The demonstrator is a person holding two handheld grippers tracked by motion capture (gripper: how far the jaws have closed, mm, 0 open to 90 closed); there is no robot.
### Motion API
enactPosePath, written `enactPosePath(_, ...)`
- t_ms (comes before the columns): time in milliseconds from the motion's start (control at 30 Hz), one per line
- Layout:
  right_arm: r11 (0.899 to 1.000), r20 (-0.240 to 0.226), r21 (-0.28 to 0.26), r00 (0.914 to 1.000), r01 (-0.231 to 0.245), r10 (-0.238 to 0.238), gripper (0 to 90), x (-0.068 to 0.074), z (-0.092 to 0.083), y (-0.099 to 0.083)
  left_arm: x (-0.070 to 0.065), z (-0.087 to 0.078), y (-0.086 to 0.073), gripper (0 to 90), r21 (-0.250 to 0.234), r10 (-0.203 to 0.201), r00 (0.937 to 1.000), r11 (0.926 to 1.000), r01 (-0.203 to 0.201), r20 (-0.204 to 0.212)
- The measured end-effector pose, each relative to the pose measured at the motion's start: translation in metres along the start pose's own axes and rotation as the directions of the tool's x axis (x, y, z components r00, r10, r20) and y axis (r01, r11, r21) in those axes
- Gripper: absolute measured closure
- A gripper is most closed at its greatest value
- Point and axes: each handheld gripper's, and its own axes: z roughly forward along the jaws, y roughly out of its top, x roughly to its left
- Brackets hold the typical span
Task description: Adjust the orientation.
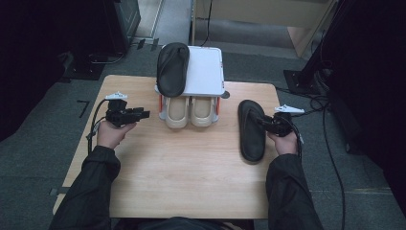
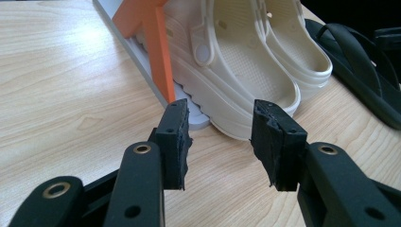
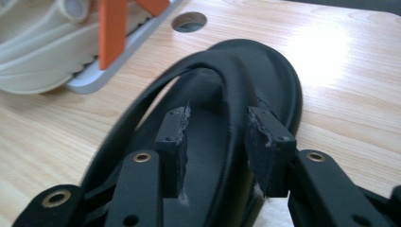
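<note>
One black flip-flop (image 1: 251, 132) lies flat on the wooden table (image 1: 191, 177) at the right, and its mate (image 1: 173, 69) rests on top of a white shoe rack (image 1: 206, 72). A pair of cream clogs (image 1: 189, 112) sits on the rack's lower shelf. My right gripper (image 1: 261, 120) reaches over the flip-flop on the table. In the right gripper view its jaws (image 3: 215, 142) stand open on either side of the flip-flop's strap (image 3: 227, 90), and the pads do not press on it. My left gripper (image 1: 146, 114) hovers left of the rack, open (image 2: 220, 137) and holding nothing, pointing at the clogs (image 2: 246, 71).
The rack has orange legs (image 2: 158, 52) and stands at the table's far edge. A round cable hole (image 3: 189, 21) lies in the tabletop right of the rack. Cables trail over the grey floor (image 1: 330, 158) on both sides.
</note>
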Motion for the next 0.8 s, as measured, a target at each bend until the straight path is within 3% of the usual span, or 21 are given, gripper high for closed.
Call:
enactPosePath(200, 1.000, 0.018, 0.025, 0.9997, -0.014, 0.014, 59.2, -0.007, 0.011, -0.004, 0.000, 0.001, 0.000, 57.2, 0.001, -0.003, 1.0000, 1.0000, 0.003, 0.001)
enactPosePath(300, 0.998, 0.026, 0.057, 0.9996, -0.014, 0.012, 60.6, -0.008, 0.018, -0.007, 0.000, 0.001, 0.000, 57.2, 0.005, 0.002, 1.0000, 1.0000, -0.002, 0.003)
enactPosePath(500, 0.997, 0.050, 0.072, 0.9987, -0.016, 0.013, 66.2, -0.006, 0.023, -0.007, 0.001, 0.002, -0.001, 57.2, 0.002, -0.003, 1.0000, 1.0000, 0.003, 0.002)
enactPosePath(800, 0.993, 0.079, 0.079, 0.9934, -0.090, 0.084, 72.0, -0.001, 0.024, -0.004, 0.001, 0.002, -0.001, 57.3, 0.003, -0.001, 1.0000, 1.0000, 0.001, -0.001)
